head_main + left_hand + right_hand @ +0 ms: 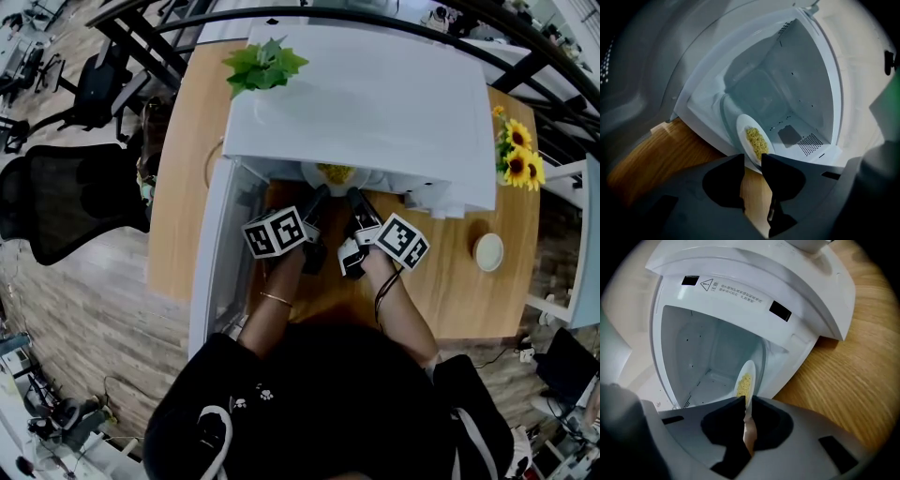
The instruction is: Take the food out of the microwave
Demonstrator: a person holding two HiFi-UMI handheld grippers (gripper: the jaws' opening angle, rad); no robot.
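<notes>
A white plate (336, 174) of yellow food sits at the mouth of the white microwave (375, 103), whose door (211, 272) hangs open to the left. My left gripper (319, 199) and right gripper (354, 199) reach in side by side, one to each side of the plate. In the left gripper view the plate (754, 140) stands edge-on with its rim between the jaws of my left gripper (753, 161), which is shut on it. In the right gripper view my right gripper (747, 401) is shut on the thin rim of the plate (746, 380), in front of the bare cavity (708, 348).
The microwave stands on a wooden table (183, 187). A green plant (264, 66) lies on its top at the far left. Sunflowers (517, 155) and a small round white cup (488, 251) are on the table's right side. Black office chairs (66, 202) stand to the left.
</notes>
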